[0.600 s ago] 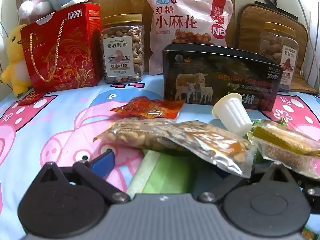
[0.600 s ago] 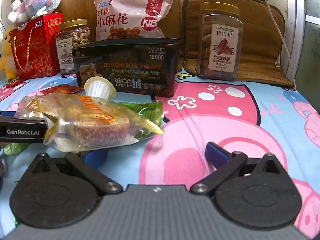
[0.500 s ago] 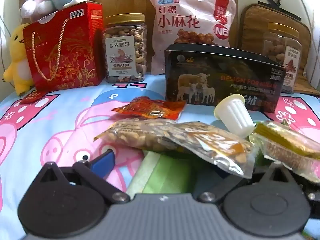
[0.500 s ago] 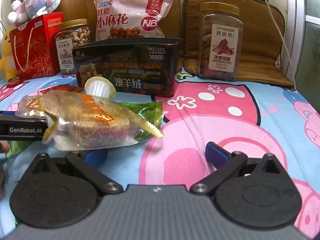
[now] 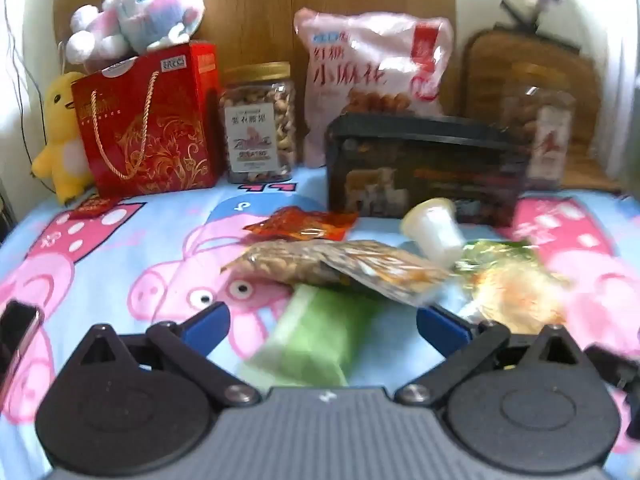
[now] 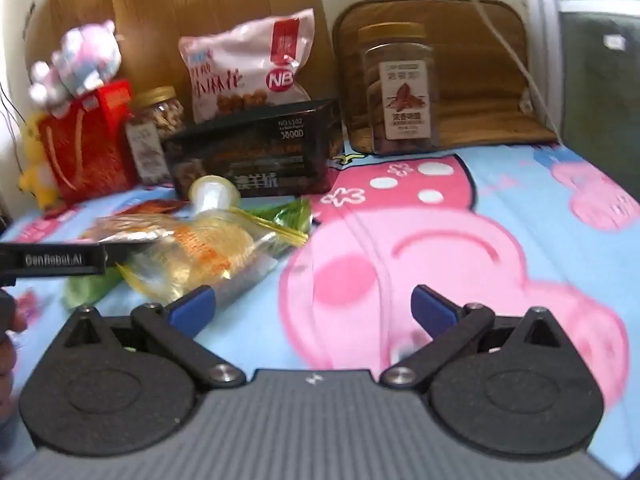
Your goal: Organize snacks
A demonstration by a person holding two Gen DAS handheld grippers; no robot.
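The snacks lie in a little pile on my pig blanket (image 5: 120, 248), and the green packet (image 5: 320, 332) is the nearest one to my left claw (image 5: 322, 326). It lies flat right between the two blue fingertips (image 5: 206, 326), which stand wide apart and hold nothing. Just past it, a bit farther away, is the clear bag of nuts (image 5: 340, 268), and the orange-red packet (image 5: 304, 226) lies behind that. A small white cup (image 5: 432, 230) lies tipped over to the right of the nut bag. Farther right is the clear cake bag (image 5: 516, 296), but it looks blurry from here. My right claw (image 6: 312, 308) is wide open too and holds nothing. Only blanket lies between its tips, and the cake bag (image 6: 192, 256) sits just beyond its left fingertip (image 6: 192, 310), so close I cannot tell if they touch. The black box (image 5: 424, 168) stands behind the pile. Behind that, along the far wall, are the big pink snack bag (image 5: 372, 76), a nut jar (image 5: 260, 120) on its left, and a red gift bag (image 5: 148, 120) farther left with a fluffy pink toy (image 5: 136, 16) on top. A yellow duck toy (image 5: 60, 132) sits at the far left. Another jar (image 6: 400, 88) stands far right of the box.
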